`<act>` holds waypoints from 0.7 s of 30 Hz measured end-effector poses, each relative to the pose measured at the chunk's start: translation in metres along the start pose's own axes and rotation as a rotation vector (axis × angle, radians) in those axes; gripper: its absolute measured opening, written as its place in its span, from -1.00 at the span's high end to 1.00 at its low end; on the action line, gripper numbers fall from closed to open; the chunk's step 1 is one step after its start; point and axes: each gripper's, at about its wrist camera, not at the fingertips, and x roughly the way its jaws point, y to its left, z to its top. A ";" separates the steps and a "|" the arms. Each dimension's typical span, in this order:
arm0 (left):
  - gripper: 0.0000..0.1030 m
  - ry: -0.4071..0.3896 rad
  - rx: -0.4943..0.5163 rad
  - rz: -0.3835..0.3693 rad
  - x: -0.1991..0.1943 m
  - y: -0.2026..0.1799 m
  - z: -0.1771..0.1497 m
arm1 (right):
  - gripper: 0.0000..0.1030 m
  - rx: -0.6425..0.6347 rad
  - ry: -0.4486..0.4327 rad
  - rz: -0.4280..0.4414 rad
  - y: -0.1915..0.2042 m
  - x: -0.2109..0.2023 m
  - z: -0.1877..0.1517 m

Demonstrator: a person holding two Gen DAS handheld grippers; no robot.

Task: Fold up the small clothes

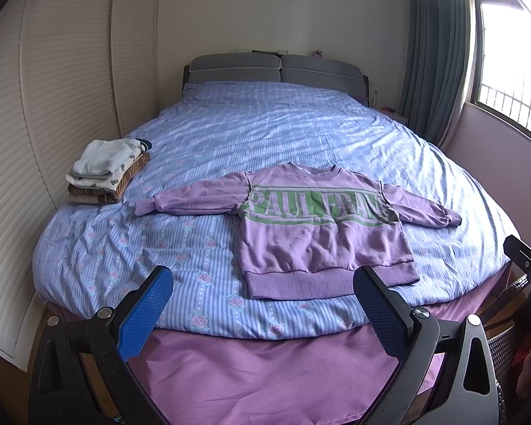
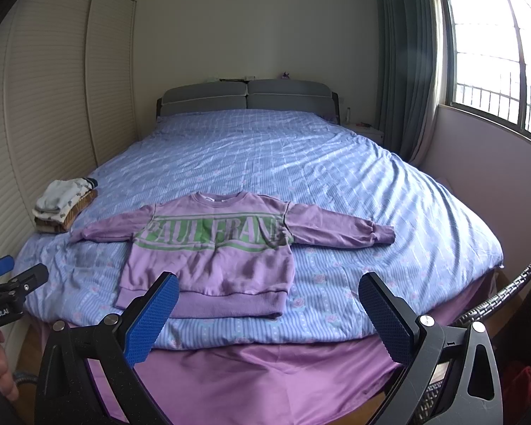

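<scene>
Lay flat, front up, sleeves spread, near the foot of the bed (image 1: pixel 301 124): a purple sweatshirt (image 1: pixel 318 233). Sat stacked near the bed's left edge: folded clothes (image 1: pixel 106 173). Hovered spread wide and empty before the hem: left gripper (image 1: pixel 263 304), right gripper (image 2: pixel 269 304).

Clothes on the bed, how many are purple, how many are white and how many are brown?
Purple: 1, the sweatshirt lying flat with sleeves spread.
White or pale: at least 1, the folded top on the pile; further layers cannot be told apart.
Brown: at least 1, the folded brown piece underneath.
Total: at least 3.
</scene>
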 end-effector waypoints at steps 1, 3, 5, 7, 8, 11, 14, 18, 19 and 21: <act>-1.00 0.000 0.000 -0.002 0.000 0.001 0.001 | -0.99 0.000 0.000 0.000 0.000 0.000 0.000; -1.00 0.000 0.000 -0.001 0.000 0.000 0.000 | -0.99 0.000 -0.001 0.000 0.000 0.000 0.000; -1.00 0.001 -0.001 -0.001 0.000 0.001 0.001 | -0.99 0.000 -0.001 0.000 0.000 0.000 0.000; -1.00 0.002 -0.001 -0.002 0.000 0.000 0.000 | -0.99 0.000 0.000 0.000 0.000 0.000 0.000; -1.00 0.001 0.000 -0.001 0.000 0.001 0.001 | -0.99 0.000 0.000 -0.001 0.000 0.000 0.000; -1.00 0.001 0.000 -0.001 0.000 0.001 0.001 | -0.99 0.000 0.000 0.000 0.000 0.000 0.000; -1.00 0.001 -0.001 0.000 0.001 0.001 0.001 | -0.99 0.000 0.000 0.000 0.000 0.001 0.000; -1.00 0.006 -0.007 0.001 0.003 -0.002 -0.001 | -0.99 0.017 -0.005 0.002 -0.003 0.004 0.000; -1.00 0.007 -0.008 -0.006 0.006 -0.006 -0.003 | -0.99 0.024 -0.006 0.000 -0.006 0.006 0.000; -1.00 -0.002 -0.002 -0.009 0.013 -0.014 -0.002 | -0.99 0.040 -0.009 -0.007 -0.012 0.010 -0.001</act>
